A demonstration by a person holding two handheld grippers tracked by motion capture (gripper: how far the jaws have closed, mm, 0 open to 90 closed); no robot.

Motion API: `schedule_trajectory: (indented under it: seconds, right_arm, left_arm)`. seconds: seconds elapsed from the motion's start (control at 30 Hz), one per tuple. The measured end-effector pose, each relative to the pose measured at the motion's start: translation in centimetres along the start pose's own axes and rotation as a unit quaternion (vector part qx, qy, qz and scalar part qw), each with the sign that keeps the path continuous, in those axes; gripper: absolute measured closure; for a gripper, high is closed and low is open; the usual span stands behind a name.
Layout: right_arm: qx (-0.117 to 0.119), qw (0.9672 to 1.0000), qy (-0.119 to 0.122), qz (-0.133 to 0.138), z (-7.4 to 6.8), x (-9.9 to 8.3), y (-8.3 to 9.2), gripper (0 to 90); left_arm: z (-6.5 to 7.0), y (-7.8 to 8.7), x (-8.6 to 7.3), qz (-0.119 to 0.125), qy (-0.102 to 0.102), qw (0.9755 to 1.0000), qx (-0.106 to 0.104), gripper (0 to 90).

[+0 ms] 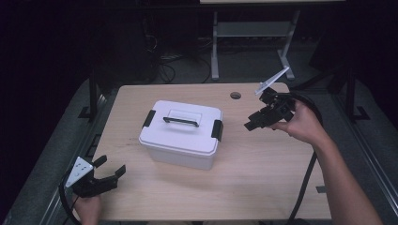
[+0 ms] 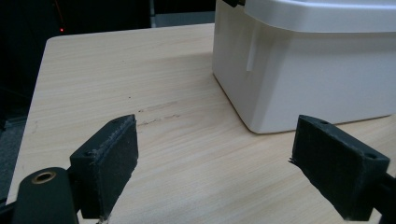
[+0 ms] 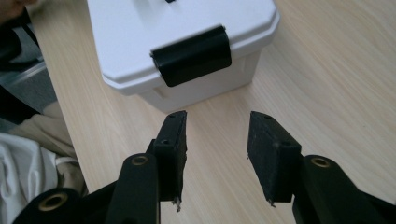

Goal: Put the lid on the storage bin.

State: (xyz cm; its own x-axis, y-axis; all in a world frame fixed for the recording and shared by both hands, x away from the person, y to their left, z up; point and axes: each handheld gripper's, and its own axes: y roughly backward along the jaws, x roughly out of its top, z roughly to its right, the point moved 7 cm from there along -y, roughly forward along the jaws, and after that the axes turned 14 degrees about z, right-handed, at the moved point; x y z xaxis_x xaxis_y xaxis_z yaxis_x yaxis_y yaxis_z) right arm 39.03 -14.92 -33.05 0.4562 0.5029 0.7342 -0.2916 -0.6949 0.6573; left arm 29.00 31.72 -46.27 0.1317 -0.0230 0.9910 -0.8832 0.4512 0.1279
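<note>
Right gripper point(image 3: 217, 154), half-open and empty, is hovering before the box point(image 1: 180, 133) latch point(image 3: 192, 55), risking a glancing miss.

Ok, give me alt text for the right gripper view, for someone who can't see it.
The right claw, jaws open with nothing between them, points at the black latch on the end of a white lidded plastic box. The box stands on a light wooden table, just beyond the jaw tips.

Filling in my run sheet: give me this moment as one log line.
box: lid on, latches down | right gripper: open, beside right latch, apart | left gripper: open, near table corner
</note>
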Motion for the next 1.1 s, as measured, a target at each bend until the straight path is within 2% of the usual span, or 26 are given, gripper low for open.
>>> schedule_trajectory:
  seconds: [0.17,0.57,0.63,0.83,1.1]
  right_arm:
    - [-0.001,0.9999,-0.010,0.001,0.3,-1.1,0.1,55.9]
    - [-0.010,0.9995,-0.028,0.009,0.8,-3.4,2.0,54.7]
    - [-0.005,0.9993,-0.034,0.017,0.8,-3.8,2.0,54.2]
    - [-0.007,0.9990,-0.043,0.011,1.2,-5.6,1.6,53.2]
    - [-0.004,0.9986,-0.051,0.015,1.0,-6.8,1.8,52.4]
  left_arm:
    - [0.1,-0.1,-0.1,-0.003,-0.003,1.0000,0.000,13.6]
    - [0.2,-0.2,-0.1,-0.005,-0.003,1.0000,0.000,13.6]
    - [0.2,-0.2,-0.1,-0.005,-0.004,1.0000,0.000,13.6]
    - [0.2,-0.2,-0.2,-0.007,-0.004,1.0000,0.000,13.6]
    - [0.2,-0.2,-0.2,-0.007,-0.005,1.0000,0.000,13.6]
